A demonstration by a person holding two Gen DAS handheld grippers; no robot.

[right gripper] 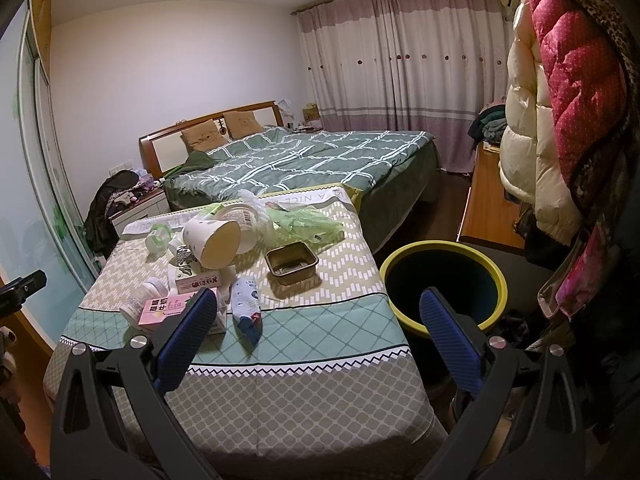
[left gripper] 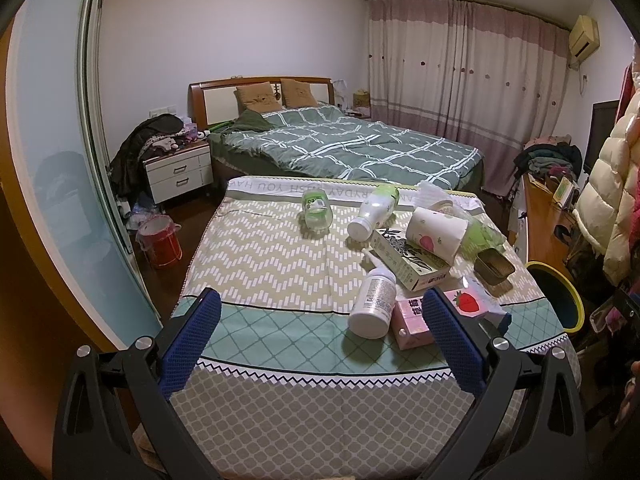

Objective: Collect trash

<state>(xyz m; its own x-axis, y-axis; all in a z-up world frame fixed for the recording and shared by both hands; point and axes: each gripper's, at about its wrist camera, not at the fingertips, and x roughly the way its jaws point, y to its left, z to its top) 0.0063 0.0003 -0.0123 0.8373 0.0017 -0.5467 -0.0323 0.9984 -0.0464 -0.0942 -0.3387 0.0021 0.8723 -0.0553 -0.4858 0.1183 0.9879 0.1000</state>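
Note:
Trash lies on a cloth-covered table (left gripper: 264, 264): a white bottle (left gripper: 372, 304), a pink strawberry milk carton (left gripper: 416, 320), a patterned box (left gripper: 408, 258), a white paper cup (left gripper: 436, 234), a second white bottle (left gripper: 370, 212), a green clear bottle (left gripper: 316, 208) and a metal tray (left gripper: 494, 266). A yellow-rimmed bin (right gripper: 444, 284) stands at the table's right side. My left gripper (left gripper: 320, 308) is open and empty above the table's near part. My right gripper (right gripper: 318, 308) is open and empty, above the table's right edge. A blue-white wrapper (right gripper: 246, 300) lies near it.
A bed (left gripper: 340, 144) stands behind the table. A white nightstand (left gripper: 178, 174) and a red bucket (left gripper: 162, 242) are on the left. Coats (right gripper: 560, 120) hang on the right beside a wooden desk (right gripper: 486, 204). Green plastic bags (right gripper: 304, 224) lie at the table's far side.

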